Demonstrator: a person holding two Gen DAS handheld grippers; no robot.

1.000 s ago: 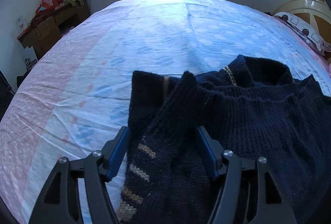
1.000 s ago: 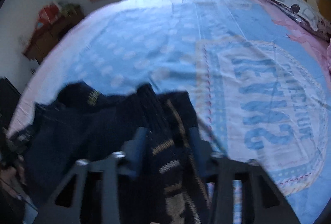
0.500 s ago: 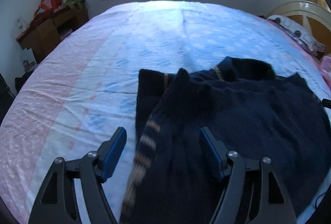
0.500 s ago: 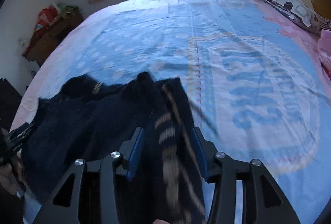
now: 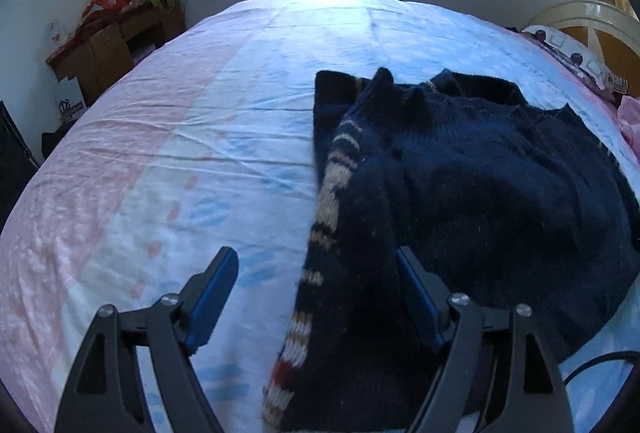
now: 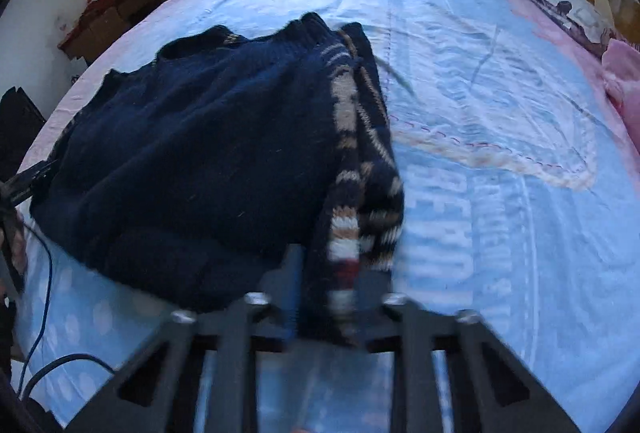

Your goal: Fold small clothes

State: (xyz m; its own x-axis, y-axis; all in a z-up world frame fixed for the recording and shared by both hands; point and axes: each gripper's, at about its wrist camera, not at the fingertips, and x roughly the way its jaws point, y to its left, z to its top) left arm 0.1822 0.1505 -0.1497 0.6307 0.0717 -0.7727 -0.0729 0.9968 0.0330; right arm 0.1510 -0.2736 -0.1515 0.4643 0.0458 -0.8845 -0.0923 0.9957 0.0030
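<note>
A dark navy knitted sweater (image 5: 500, 193) lies bunched on the bed, seen also in the right wrist view (image 6: 192, 153). Its left sleeve (image 5: 332, 193), striped in beige and white, runs toward me between the fingers of my left gripper (image 5: 316, 273). Those jaws are opening and the blue pads stand clear of the wool. My right gripper (image 6: 330, 273) is shut on the striped cuff of the other sleeve (image 6: 348, 173), which stretches from the sweater's right side down to the fingers.
The bed sheet (image 5: 180, 153) is blue and pink, with large print at the right (image 6: 500, 193). A cluttered wooden desk (image 5: 112, 33) stands far left. Pillow and headboard (image 5: 580, 61) are at the right, pink cloth (image 6: 620, 73) beside them. A cable (image 6: 44, 273) trails at the left.
Both grippers drew back from the sweater, pulling the sleeves out long. The left jaws widened. The right jaws went from open around the sleeve to shut on its cuff.
</note>
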